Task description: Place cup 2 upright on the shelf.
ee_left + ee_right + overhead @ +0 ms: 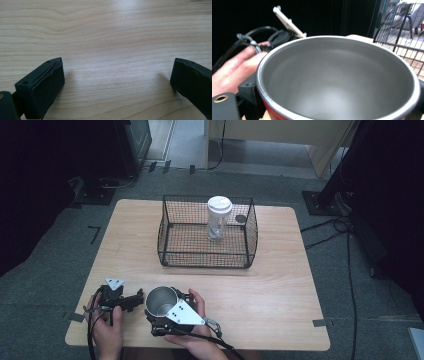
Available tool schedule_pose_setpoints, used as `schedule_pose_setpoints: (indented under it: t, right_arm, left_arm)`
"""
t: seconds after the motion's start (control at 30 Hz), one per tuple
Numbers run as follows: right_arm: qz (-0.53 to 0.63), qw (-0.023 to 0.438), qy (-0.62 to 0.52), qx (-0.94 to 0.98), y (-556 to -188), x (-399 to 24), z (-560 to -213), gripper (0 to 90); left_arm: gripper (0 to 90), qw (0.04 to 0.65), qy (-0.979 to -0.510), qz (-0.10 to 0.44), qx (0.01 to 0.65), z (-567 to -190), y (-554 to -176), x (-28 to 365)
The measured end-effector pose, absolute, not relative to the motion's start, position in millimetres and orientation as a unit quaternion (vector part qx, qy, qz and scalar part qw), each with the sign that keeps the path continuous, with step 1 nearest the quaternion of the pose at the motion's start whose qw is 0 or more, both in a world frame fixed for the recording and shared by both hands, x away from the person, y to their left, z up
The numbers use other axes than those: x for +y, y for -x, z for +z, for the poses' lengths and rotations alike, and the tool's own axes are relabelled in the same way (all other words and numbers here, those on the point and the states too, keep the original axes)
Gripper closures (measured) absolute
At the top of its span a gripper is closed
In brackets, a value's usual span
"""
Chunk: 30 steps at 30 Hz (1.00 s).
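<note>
Down at the lower middle of the high view, the right gripper [159, 312] has its fingers clenched around a metal cup [161, 302], which stands on the tabletop [280, 285] near the front edge. In the right gripper view the cup [337, 80] looms wide and empty, silver inside with a red outer wall showing at the bottom, and a black finger [248, 96] sits pressed against its left side; the opposite finger is barely in frame at the right edge. So the grab looks made, but the cup does not appear lifted yet.

The left gripper [131, 300] rests just to the cup's left, its fingers [42, 87] spread wide over bare wood, holding nothing.

Up in the middle of the high view stands a black wire basket [172, 247], and inside it, toward the back, a clear bottle [218, 217] with a white lid stands upright. My guess is that the cup is headed there too: if so, one item is in, and the lift, the carry and the setting down remain.
</note>
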State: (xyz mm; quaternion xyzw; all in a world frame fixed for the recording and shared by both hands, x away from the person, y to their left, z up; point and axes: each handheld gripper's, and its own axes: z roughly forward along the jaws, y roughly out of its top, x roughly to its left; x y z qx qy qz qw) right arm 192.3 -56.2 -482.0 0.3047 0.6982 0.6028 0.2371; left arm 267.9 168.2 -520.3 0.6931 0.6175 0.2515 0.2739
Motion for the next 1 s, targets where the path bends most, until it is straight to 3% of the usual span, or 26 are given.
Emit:
schedule_pose_setpoints:
  t: [1.0]
  right_arm:
    - [0.632,0.296,-0.317,0.643,-211,-82,-436,7.5]
  left_arm:
    - [0.1,0.274,-0.692,0.251,0.618,-520,-268,168]
